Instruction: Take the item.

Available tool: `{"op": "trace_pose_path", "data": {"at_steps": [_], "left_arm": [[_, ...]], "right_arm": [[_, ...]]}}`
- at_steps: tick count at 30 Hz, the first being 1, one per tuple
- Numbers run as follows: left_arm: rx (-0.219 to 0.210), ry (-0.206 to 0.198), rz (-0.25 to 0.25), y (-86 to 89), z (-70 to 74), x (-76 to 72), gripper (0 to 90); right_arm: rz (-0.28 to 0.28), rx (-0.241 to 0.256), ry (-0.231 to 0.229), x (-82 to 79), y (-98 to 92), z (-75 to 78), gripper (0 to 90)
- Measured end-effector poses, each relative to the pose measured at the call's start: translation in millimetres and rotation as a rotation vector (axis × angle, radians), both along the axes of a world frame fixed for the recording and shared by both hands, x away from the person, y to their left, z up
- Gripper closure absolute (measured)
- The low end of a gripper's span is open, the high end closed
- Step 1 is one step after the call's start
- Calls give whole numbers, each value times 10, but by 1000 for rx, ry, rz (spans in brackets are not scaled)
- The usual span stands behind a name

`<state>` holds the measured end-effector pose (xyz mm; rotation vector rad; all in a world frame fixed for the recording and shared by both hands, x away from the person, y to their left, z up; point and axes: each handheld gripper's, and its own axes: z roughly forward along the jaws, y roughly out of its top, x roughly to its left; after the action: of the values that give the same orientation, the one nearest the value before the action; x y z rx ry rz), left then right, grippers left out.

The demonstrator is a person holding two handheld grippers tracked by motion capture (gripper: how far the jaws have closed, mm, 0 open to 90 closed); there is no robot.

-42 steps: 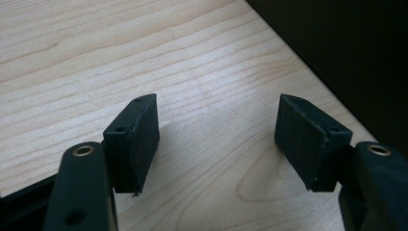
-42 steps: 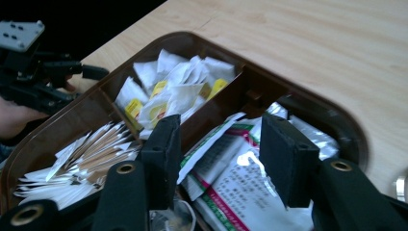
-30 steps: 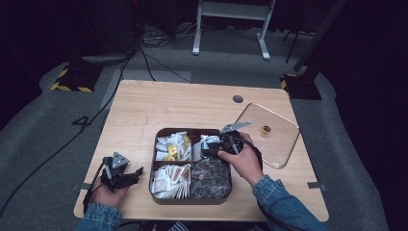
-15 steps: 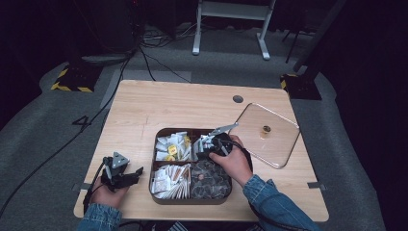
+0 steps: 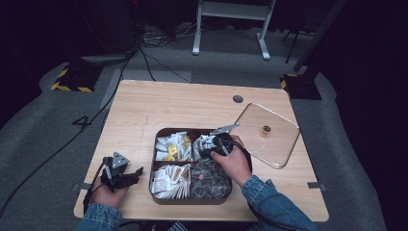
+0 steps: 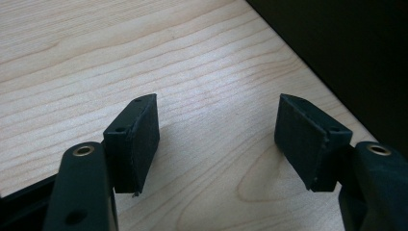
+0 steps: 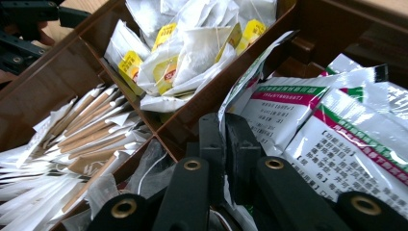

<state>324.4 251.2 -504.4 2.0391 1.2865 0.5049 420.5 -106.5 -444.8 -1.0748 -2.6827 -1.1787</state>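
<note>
A light wooden table (image 5: 163,110) occupies the centre of the high view, standing on grey carpet with black cables trailing at the upper left. A clear square lid (image 5: 266,135) with a small round knob lies flat at the right of the table, just beside the tray. The brown four-compartment tray (image 5: 159,199) sits at lower centre: its upper-left section holds white tea bags with yellow tags (image 7: 192,43), its lower-left section holds long paper stick sachets (image 7: 77,134), its lower-right section holds dark clear-wrapped items, and its upper-right section holds white packets printed in green and magenta (image 7: 308,125). The right hand (image 5: 235,163), in a denim sleeve, reaches in from the bottom edge over the tray's right half, covering much of the upper-right section. The right gripper (image 7: 224,144) points into that section, its jaws clamped on the edge of a white printed packet (image 7: 250,82) that stands up against the centre divider. The left hand (image 5: 107,192) rests at the lower left of the table, well apart from the tray. The left gripper (image 6: 216,139) lies low over bare wood near the table edge, its jaws spread wide with nothing between them.
</note>
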Motion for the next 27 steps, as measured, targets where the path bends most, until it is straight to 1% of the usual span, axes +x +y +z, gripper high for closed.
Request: {"op": "trace_pose_path", "data": {"at_steps": [7, 12, 15, 27], "left_arm": [[0, 0, 0, 0, 0, 0, 329], [0, 0, 0, 0, 0, 0, 329], [0, 0, 0, 1, 0, 1, 329], [0, 0, 0, 0, 0, 0, 329]], "right_arm": [[-8, 30, -14, -15, -57, 119, 879], [-13, 79, -38, -31, -130, 241, 879], [-12, 98, -51, -40, -167, 301, 879], [-26, 158, -91, -104, -360, 502, 879]]}}
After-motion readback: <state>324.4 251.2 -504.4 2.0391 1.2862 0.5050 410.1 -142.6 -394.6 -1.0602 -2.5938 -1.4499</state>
